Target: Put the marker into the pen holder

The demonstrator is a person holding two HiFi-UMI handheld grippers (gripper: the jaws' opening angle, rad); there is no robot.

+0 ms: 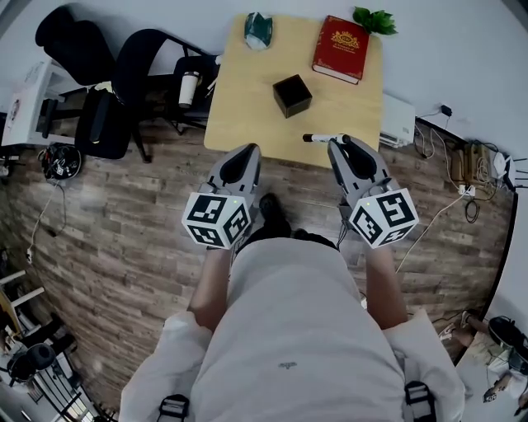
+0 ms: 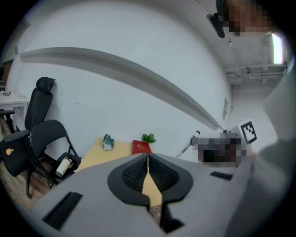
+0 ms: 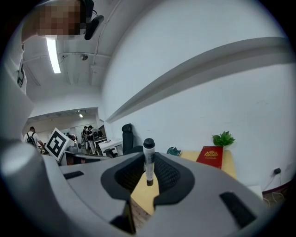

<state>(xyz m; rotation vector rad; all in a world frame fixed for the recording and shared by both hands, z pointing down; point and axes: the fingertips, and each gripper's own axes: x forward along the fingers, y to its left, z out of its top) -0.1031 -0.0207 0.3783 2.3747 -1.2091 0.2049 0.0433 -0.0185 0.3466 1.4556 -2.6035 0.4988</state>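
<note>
A white marker point(image 1: 324, 138) with a black cap is clamped in my right gripper point(image 1: 340, 142). It sticks out leftwards over the near edge of the wooden table point(image 1: 247, 99). In the right gripper view the marker point(image 3: 148, 162) stands upright between the pads. The black cube pen holder point(image 1: 292, 95) sits mid-table, just beyond and left of the marker. My left gripper point(image 1: 246, 152) is shut and empty, hovering at the table's near edge. In the left gripper view its jaws point(image 2: 148, 167) meet, and the marker point(image 2: 186, 145) shows at right.
A red book point(image 1: 340, 48) lies at the table's far right, a green plant point(image 1: 374, 20) behind it, a teal object point(image 1: 257, 30) at the far middle. Black office chairs point(image 1: 124, 82) stand left of the table. Cables point(image 1: 462, 194) and a white box lie on the floor at right.
</note>
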